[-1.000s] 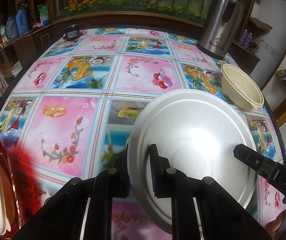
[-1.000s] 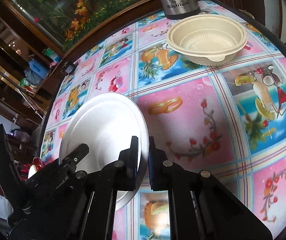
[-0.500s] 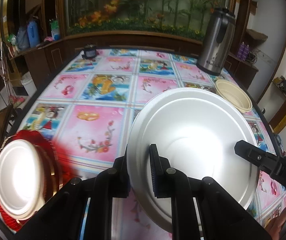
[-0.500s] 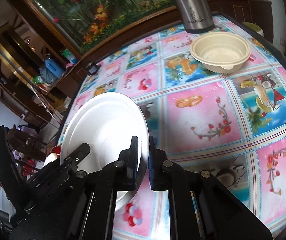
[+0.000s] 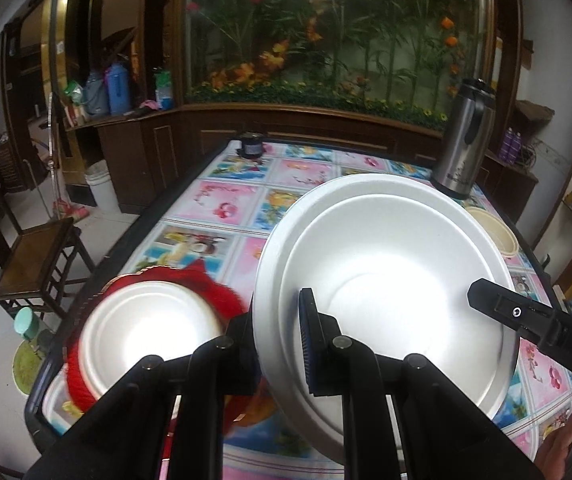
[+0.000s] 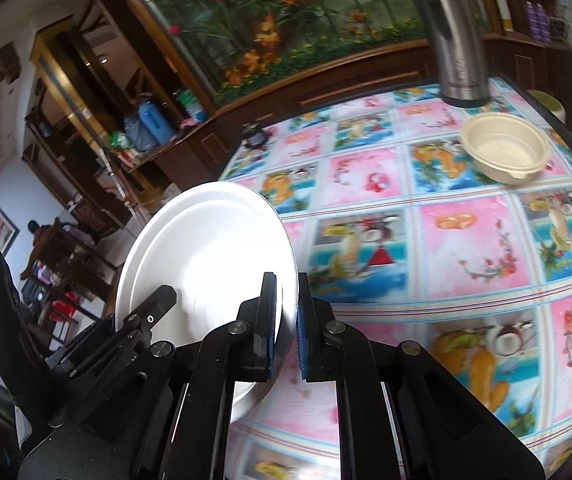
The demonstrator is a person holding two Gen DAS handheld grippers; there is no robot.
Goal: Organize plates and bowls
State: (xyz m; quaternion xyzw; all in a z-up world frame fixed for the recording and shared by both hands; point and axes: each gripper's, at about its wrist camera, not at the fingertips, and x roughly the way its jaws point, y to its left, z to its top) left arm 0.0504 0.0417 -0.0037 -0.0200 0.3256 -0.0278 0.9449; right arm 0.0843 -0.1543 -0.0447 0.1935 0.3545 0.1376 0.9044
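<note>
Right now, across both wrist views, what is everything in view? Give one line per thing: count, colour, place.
large plate: one, white, held off the table, clamped at opposite rims by both grippers.
small plate: one, white, on the red tray.
red tray: one, red, near left corner of the table.
bowl: one, cream, far right of the table, empty.
flask: one, steel and black, behind the bowl.
dark jar: one, far edge of the table.
table: one, pink and blue picture cloth.
chair: one, brown wood, floor left of the table.
left gripper: black, shut on the large plate.
right gripper: black, shut on the large plate.
</note>
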